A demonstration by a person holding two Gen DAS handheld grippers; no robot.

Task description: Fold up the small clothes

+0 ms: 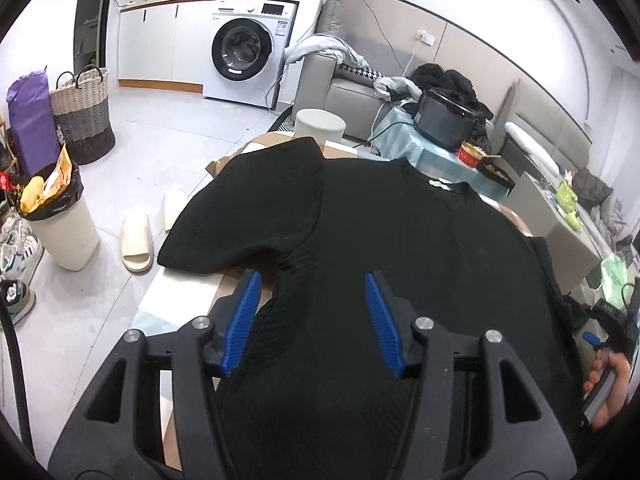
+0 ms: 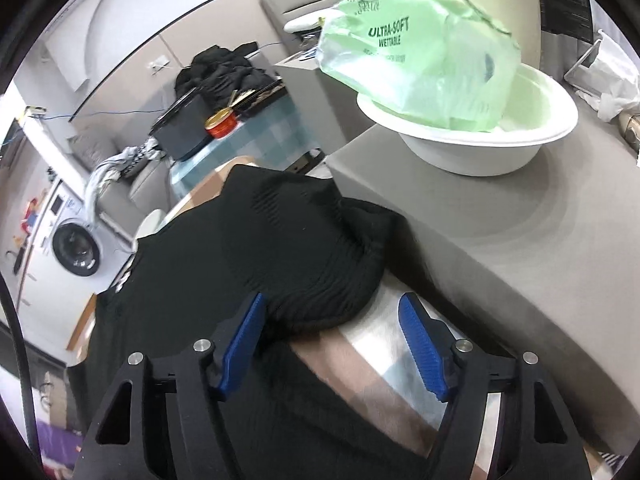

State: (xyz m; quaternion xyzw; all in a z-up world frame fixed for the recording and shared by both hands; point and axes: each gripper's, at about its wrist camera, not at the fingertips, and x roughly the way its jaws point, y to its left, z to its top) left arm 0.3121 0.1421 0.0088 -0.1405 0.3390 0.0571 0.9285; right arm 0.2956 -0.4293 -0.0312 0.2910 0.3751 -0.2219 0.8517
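a: while both tools hang over the counter, where is the garment?

b: a black ribbed knit short-sleeved top (image 1: pixel 400 240) lies spread flat on the checked-cloth counter (image 1: pixel 188 292), neckline and white label at the far end, hem nearest the viewer. one sleeve fans out to the left, its edge reaching the counter's side. on the other side, the right wrist view shows the second sleeve bunched in a rounded mound against a grey raised surface (image 2: pixel 500 216).

a: and the left tool?

b: the left tool (image 1: pixel 314 320), black with blue ribbed pads, has its jaws parted. they straddle the side seam just below the left armpit; one pad sits at the fabric's edge, the other over the body. nothing is pinched yet, and i can't tell whether the pads touch the cloth.

a: the right one?

b: the right tool (image 2: pixel 334 344) also stands apart, wider. the bunched sleeve's lower edge lies between its pads, nearer the left pad; the other is over bare cloth.

a: why there?

b: likely so each takes one side of the top for a fold toward the middle.

a: anything nearby?

b: a white bowl holding a pale green plastic pack (image 2: pixel 420 52) sits on the grey surface, well apart from the top.
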